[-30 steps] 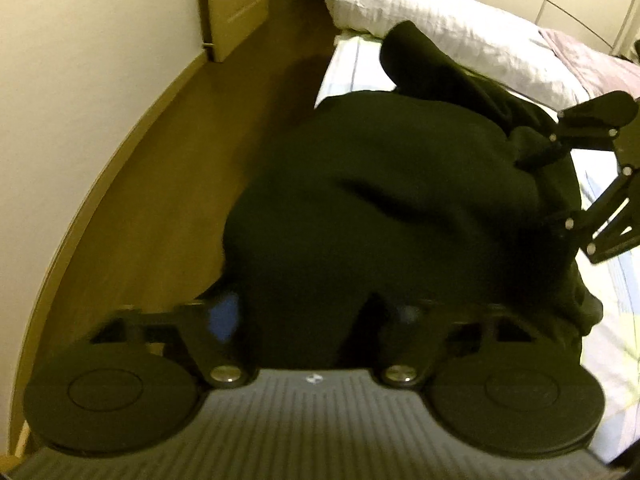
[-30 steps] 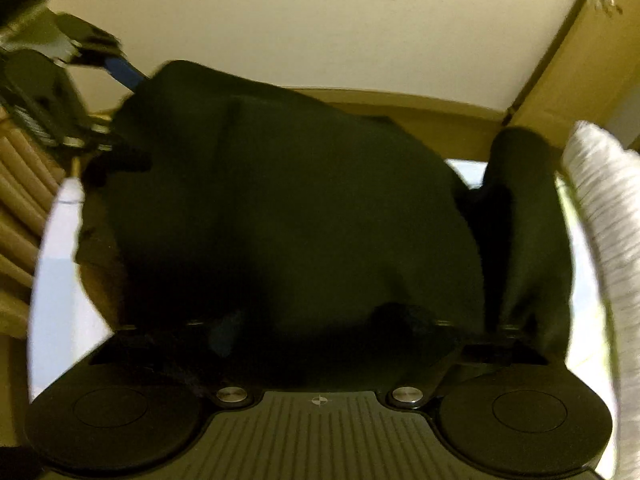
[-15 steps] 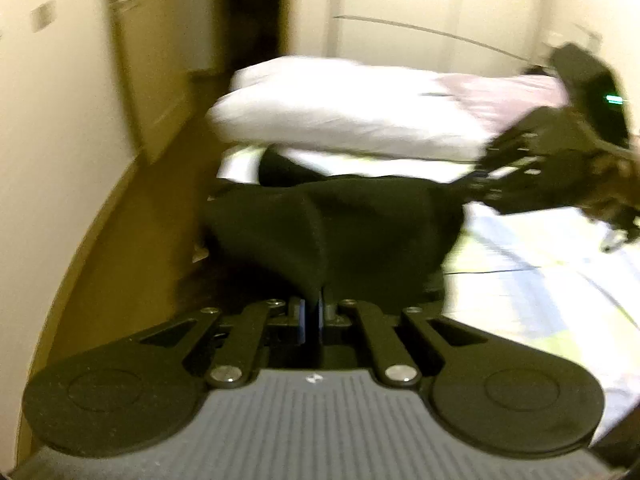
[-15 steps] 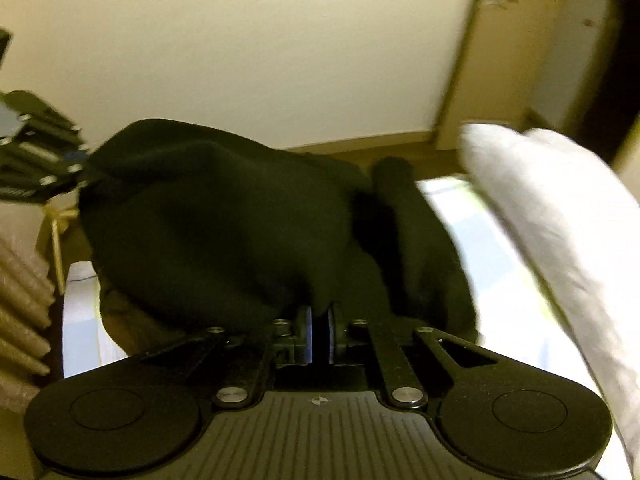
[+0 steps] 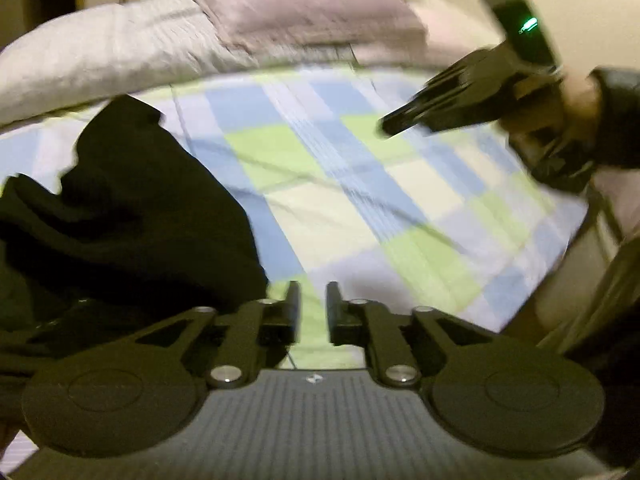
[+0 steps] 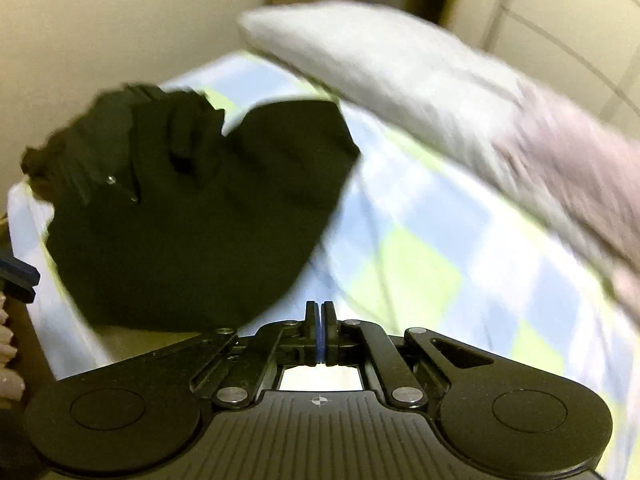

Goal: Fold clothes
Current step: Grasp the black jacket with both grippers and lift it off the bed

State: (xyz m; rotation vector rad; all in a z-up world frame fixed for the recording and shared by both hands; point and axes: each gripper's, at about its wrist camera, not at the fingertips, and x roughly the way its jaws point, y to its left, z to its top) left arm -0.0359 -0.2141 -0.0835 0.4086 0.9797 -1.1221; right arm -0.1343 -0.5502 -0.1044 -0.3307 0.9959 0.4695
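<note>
The black garment (image 5: pixel 132 220) lies in a loose heap on the left part of the checked bedsheet (image 5: pixel 360 200). My left gripper (image 5: pixel 313 312) hovers just right of the heap over bare sheet. Its jaws are opening, with a small gap and nothing between them. In the right wrist view the same black garment (image 6: pixel 192 216) sits ahead and to the left. My right gripper (image 6: pixel 319 316) is shut with nothing in it, over the sheet. From the left wrist view the right gripper (image 5: pixel 390 126) appears at the upper right, held by a hand in a dark sleeve.
A white pillow (image 6: pixel 380 68) and a pinkish pillow (image 5: pixel 312 12) lie along the head of the bed. A cream wall (image 6: pixel 100 20) and wardrobe doors (image 6: pixel 560 20) stand behind. The bed's right edge (image 5: pixel 576 248) drops off near the person.
Both grippers held the black garment lifted between them earlier; now neither holds it and it lies heaped on the bed. Both hands have swung away over the checked sheet.
</note>
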